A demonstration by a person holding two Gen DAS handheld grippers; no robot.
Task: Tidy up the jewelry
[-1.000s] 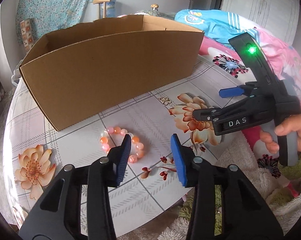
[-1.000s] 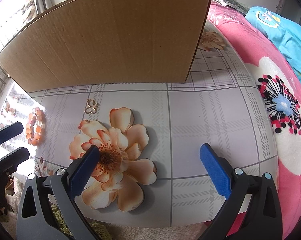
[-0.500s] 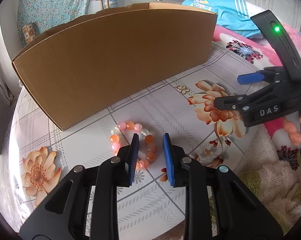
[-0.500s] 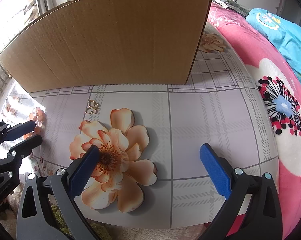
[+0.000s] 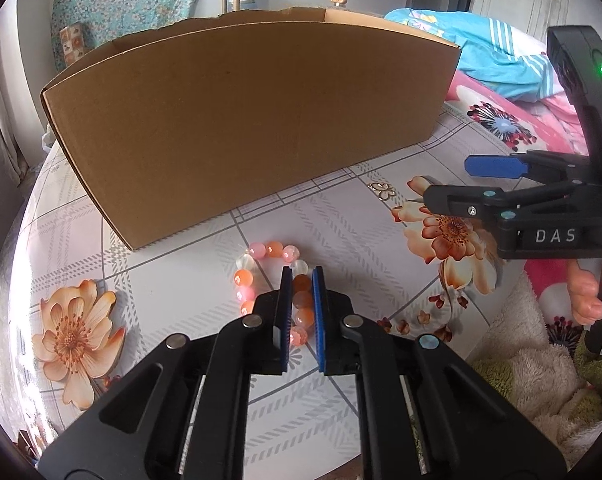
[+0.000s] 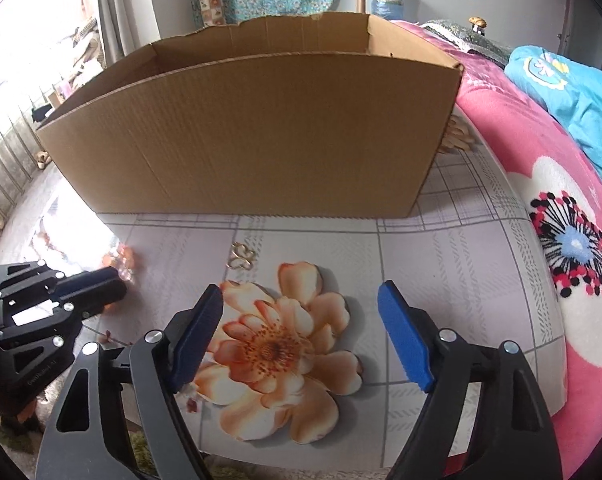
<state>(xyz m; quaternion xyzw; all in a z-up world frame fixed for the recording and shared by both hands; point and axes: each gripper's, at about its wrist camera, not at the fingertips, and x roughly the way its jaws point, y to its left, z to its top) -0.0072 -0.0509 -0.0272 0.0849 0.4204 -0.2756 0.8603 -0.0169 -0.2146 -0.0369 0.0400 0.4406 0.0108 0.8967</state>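
A bracelet of pink and orange beads (image 5: 261, 254) lies on the flowered table. My left gripper (image 5: 301, 280) is shut on the bracelet's right side, beads showing between its blue pads. The bracelet also shows in the right wrist view (image 6: 121, 258), partly hidden by the left gripper (image 6: 101, 286). A small gold butterfly-shaped piece (image 5: 383, 190) lies on the table in front of the box; it shows in the right wrist view (image 6: 242, 258) too. My right gripper (image 6: 301, 324) is open and empty above a printed flower, and shows in the left wrist view (image 5: 461, 184).
A large open cardboard box (image 5: 241, 120) stands at the back of the table (image 5: 361, 256), also in the right wrist view (image 6: 241, 132). A pink flowered blanket (image 6: 561, 220) and blue cloth (image 6: 573, 100) lie to the right. A fluffy rug (image 5: 533, 364) lies below the table edge.
My left gripper moved forward over the bracelet and closed from wide open onto its right side. The right gripper rose, so the inside of the box top now shows.
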